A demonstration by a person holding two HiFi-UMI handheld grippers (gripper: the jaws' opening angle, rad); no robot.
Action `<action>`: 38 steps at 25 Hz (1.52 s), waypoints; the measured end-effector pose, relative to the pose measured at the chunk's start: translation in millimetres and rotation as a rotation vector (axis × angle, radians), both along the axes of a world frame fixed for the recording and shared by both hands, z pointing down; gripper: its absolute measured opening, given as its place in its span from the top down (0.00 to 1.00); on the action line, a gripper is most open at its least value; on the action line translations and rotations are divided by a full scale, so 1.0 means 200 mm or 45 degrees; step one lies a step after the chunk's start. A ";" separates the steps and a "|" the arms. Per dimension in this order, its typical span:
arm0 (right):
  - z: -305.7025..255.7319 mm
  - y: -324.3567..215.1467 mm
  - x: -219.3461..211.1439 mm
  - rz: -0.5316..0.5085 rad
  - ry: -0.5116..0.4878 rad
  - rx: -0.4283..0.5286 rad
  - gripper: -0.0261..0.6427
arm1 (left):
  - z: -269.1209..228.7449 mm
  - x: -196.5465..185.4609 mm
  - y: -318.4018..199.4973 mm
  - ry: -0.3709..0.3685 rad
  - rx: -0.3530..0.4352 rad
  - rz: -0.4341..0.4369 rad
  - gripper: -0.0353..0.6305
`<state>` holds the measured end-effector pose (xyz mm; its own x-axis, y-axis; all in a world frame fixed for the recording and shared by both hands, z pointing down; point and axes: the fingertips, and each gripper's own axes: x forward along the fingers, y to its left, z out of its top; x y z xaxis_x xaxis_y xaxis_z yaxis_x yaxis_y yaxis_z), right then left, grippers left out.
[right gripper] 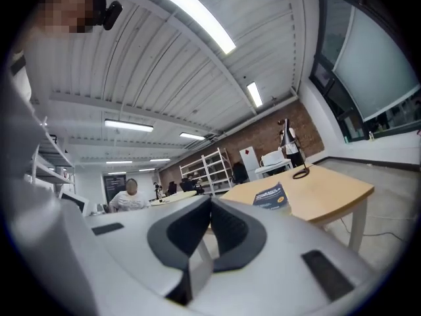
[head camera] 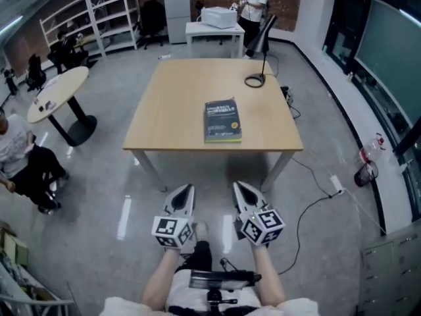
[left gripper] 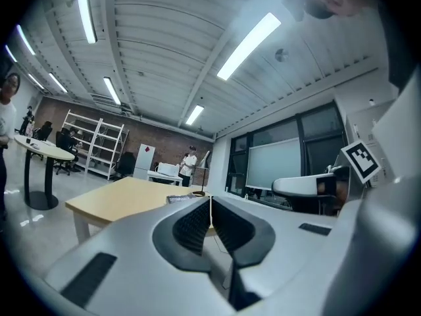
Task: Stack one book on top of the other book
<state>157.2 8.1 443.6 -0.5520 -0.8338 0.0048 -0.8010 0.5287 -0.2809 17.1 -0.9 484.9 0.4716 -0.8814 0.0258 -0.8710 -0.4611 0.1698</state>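
Observation:
A dark-covered book [head camera: 222, 120] lies flat near the front middle of the light wooden table [head camera: 171, 110]. Its near edge looks thick, and I cannot tell whether a second book lies under it. The book also shows in the right gripper view [right gripper: 270, 196] and, small, in the left gripper view [left gripper: 181, 199]. Both grippers hang over the floor, well short of the table's front edge. My left gripper [head camera: 186, 188] [left gripper: 210, 199] is shut and holds nothing. My right gripper [head camera: 238, 185] [right gripper: 210, 199] is shut and empty too. Both point level toward the table.
A black desk lamp [head camera: 258, 51] stands at the table's far right. A round table [head camera: 58, 94] and a seated person [head camera: 16, 157] are at the left. Cables [head camera: 316, 203] trail over the floor at the right. A white table with a printer [head camera: 214, 25] and a standing person [head camera: 253, 5] are behind.

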 end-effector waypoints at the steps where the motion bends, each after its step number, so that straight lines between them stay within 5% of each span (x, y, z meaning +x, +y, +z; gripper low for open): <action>1: -0.02 0.08 0.00 -0.008 0.000 0.002 0.97 | 0.00 0.01 0.09 -0.001 -0.010 -0.006 0.93; 10: -0.07 0.46 -0.01 -0.012 -0.029 -0.040 0.97 | -0.07 -0.01 0.48 0.026 -0.013 -0.023 0.93; 18: -0.11 0.67 -0.13 0.048 0.065 -0.017 0.97 | -0.16 -0.13 0.67 0.039 0.041 -0.020 0.93; 38: -0.10 0.94 -0.22 0.033 0.067 -0.007 0.97 | -0.24 -0.24 0.90 -0.030 0.110 -0.028 0.93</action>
